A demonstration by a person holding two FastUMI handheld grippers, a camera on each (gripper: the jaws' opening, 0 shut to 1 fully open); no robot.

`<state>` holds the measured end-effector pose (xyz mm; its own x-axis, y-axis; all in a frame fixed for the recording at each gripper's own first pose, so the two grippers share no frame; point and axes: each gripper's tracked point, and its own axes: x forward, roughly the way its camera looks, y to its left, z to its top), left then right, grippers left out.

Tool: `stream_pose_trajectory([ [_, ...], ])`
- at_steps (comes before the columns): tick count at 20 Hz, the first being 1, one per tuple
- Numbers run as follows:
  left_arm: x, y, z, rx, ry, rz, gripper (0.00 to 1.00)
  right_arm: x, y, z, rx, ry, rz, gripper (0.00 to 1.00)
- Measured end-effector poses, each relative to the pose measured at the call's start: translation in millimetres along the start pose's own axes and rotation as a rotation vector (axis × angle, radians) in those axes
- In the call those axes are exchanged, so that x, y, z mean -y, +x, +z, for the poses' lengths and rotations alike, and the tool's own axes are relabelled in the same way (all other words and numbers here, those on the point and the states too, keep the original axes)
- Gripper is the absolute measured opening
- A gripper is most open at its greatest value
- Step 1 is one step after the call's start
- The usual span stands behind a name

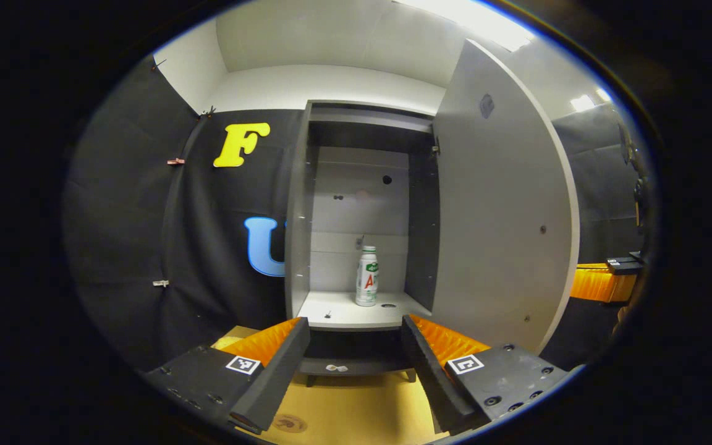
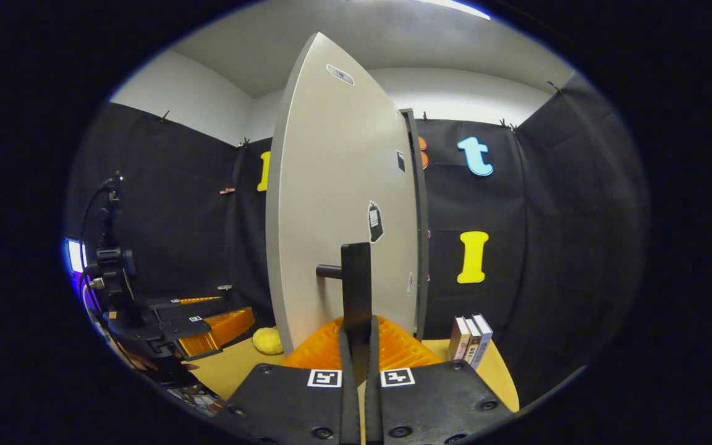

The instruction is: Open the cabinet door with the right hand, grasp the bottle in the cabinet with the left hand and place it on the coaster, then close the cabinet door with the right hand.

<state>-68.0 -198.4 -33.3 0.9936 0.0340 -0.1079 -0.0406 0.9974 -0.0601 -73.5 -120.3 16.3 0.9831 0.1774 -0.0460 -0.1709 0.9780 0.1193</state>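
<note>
Left gripper view: the cabinet stands with its door swung wide, and the bottle is upright on its shelf. The left gripper is spread, well short of it. The right gripper pinches the door's handle.

The cabinet door is plain pale grey with a black handle. The bottle is white with green and red print. The desk is yellow-tan, a soft yellow lump on it; the books show brown, white and grey spines.
</note>
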Motion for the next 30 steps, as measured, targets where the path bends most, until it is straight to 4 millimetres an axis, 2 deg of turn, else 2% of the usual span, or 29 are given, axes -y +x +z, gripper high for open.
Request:
stream_pose_trajectory([
  [4,19.6,12.4,3.8,0.0,0.003,-0.031,0.94,36.4,-7.5,3.3,0.007,-0.04,-0.072,0.07],
  [9,34.2,20.1,6.7,0.007,0.004,-0.053,0.94,63.1,-10.7,4.1,0.01,-0.035,-0.119,0.07],
  [15,34.1,29.6,3.4,0.001,0.009,-0.05,0.94,64.1,-13.3,1.3,-0.005,-0.017,-0.067,0.07],
  [16,33.3,32.1,3.1,0.004,0.009,-0.052,0.97,65.7,-14.9,1.1,-0.006,-0.018,-0.065,0.07],
  [18,29.2,38.1,4.8,0.014,0.018,-0.05,0.94,64.7,-21.8,-2.4,-0.016,0.009,-0.046,0.07],
  [19,26.8,43.2,6.3,0.016,0.027,-0.048,0.96,62.4,-25.2,-5.8,-0.023,0.029,-0.036,0.07],
  [21,17.0,58.1,8.3,0.022,0.051,-0.036,0.94,64.0,-37.8,-8.6,-0.036,0.046,-0.043,0.07],
  [23,8.4,82.6,14.9,0.043,0.061,-0.04,0.91,65.7,-51.4,-9.8,-0.036,0.024,-0.071,0.06],
  [25,8.1,115.6,16.6,0.049,0.05,-0.07,0.94,70.7,-61.8,-10.4,-0.028,-0.001,-0.123,0.06],
  [30,7.2,195.3,22.5,0.063,0.081,-0.144,0.94,77.0,-79.8,-5.1,-0.003,-0.047,-0.314,0.07],
])
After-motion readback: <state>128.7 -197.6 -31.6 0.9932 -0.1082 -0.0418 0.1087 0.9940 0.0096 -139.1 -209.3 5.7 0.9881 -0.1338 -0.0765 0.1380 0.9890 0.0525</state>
